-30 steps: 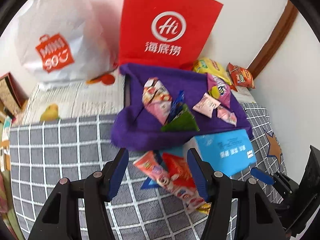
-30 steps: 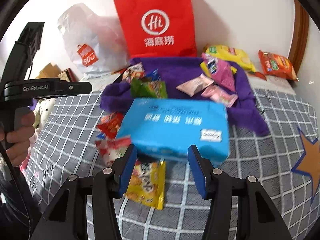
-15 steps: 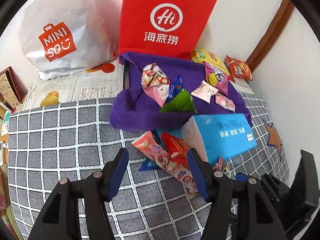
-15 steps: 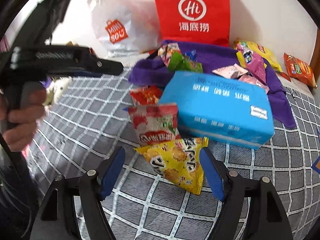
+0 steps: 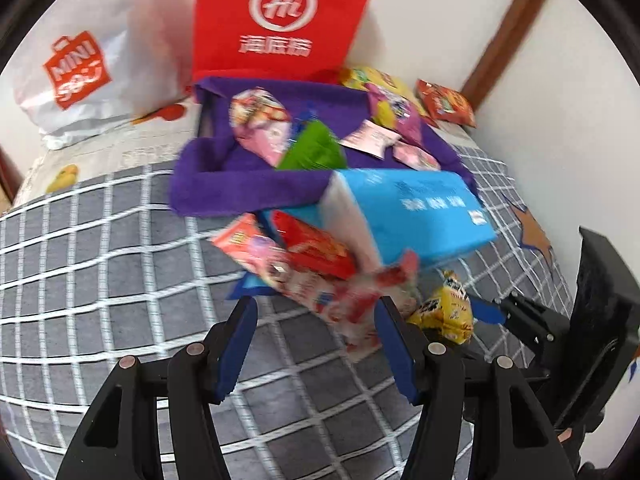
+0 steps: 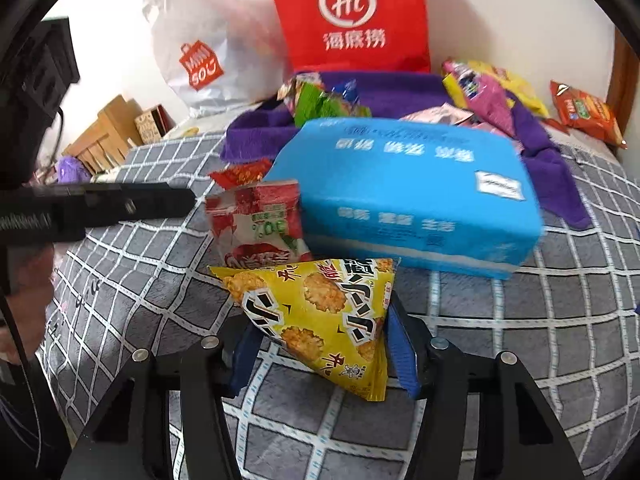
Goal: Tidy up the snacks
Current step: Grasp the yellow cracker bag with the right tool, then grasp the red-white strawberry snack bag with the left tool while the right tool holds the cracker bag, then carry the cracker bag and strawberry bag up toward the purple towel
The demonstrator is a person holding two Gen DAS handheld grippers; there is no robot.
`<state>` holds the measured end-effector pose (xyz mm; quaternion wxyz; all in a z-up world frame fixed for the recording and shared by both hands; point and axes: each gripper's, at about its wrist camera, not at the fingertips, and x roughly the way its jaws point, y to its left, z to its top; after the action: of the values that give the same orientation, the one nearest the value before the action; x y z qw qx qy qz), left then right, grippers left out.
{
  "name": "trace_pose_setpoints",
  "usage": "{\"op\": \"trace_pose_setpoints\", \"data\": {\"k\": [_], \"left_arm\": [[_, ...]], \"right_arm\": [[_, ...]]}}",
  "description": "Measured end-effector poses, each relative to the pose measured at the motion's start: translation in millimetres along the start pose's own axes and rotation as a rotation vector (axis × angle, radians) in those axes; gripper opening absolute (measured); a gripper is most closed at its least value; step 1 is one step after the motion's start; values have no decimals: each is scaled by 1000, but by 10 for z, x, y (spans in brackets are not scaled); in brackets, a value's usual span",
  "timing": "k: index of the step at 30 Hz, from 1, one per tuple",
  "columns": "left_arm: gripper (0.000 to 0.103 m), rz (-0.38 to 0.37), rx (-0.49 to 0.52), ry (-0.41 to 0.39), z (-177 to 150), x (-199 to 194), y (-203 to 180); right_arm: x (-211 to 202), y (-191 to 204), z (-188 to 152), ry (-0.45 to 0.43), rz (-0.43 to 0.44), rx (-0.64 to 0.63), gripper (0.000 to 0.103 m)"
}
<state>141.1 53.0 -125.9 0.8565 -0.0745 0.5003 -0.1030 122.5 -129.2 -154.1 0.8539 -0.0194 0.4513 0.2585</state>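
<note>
The right gripper has its jaws set wide on either side of the yellow snack packet; the blue pads flank the packet's lower corner, but contact cannot be confirmed. The packet lies on the grey checked bedcover, directly in front of the blue tissue pack and beside a red-and-white snack packet. The left gripper is wide open and holds nothing; its fingertips sit just short of a blurred pile of red snack packets lying against the tissue pack. Behind the pack, a purple towel carries further packets, including a green packet and pink packets. A red paper bag and a white shopping bag stand against the wall.
</note>
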Motion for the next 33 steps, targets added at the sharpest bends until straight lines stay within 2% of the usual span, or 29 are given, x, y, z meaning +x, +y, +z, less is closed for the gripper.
{"op": "trace_pose_setpoints", "data": {"k": [4, 11, 14, 16, 19, 22, 26, 33], "left_arm": [[59, -15, 6, 21, -2, 137, -103], [59, -40, 24, 52, -7, 343, -332], [58, -41, 19, 64, -16, 406, -398], [57, -16, 27, 61, -24, 438, -451], [55, 24, 52, 53, -38, 447, -518], [47, 57, 80, 51, -63, 437, -554], [43, 45, 93, 51, -92, 398, -579], [43, 31, 91, 30, -116, 183, -558]], "right_arm": [[-208, -113, -42, -43, -25, 4, 56], [-394, -426, -135, -61, -70, 53, 56], [-411, -522, -165, -61, -78, 72, 56], [-414, -554, -172, -62, -77, 78, 56], [-435, -595, -200, -67, -76, 82, 56], [-433, -614, -210, -69, -73, 89, 56], [-436, -601, -223, -69, -80, 86, 56], [-494, -578, -201, -78, -90, 76, 56]]}}
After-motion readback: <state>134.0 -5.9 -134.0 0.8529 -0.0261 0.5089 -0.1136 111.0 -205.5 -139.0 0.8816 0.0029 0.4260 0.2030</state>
